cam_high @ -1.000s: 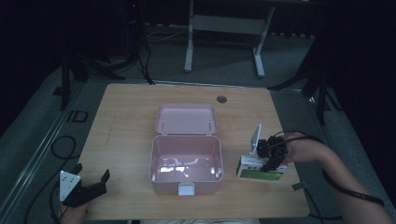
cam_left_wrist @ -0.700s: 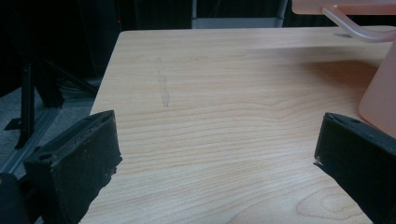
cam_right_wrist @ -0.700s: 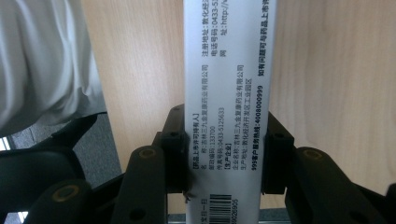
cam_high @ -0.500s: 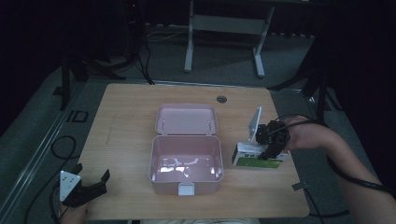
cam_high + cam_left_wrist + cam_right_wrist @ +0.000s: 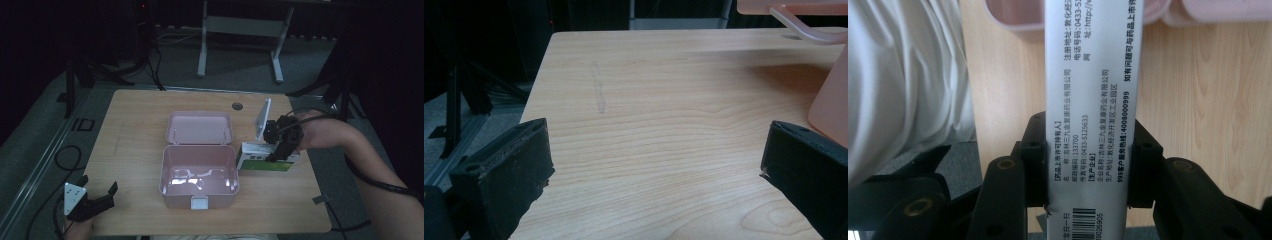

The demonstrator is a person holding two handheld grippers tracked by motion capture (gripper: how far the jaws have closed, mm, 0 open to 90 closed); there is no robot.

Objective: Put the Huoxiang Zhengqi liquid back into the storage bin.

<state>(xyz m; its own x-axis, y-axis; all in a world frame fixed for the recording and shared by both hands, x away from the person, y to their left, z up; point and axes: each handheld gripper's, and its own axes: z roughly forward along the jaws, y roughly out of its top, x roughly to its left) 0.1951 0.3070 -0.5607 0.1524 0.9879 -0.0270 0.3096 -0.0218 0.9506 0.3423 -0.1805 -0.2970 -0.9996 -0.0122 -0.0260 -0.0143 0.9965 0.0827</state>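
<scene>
One medicine carton (image 5: 267,159) is all I am handling: my right gripper (image 5: 276,154) is clamping its narrow sides and holding it off the counter (image 5: 135,130), so pickup looks done, while placing it into the open pink box (image 5: 199,172) beside it is remaining. White and green, it is carrying printed text and a barcode. My left gripper (image 5: 95,200) is idling, jaws apart.

High view dim; surroundings beyond the bench (image 5: 140,150) near black. Glare patches inside the pink box (image 5: 200,172). Both tool views brighter; nearest parts soft-focused, edges slightly blurred.
</scene>
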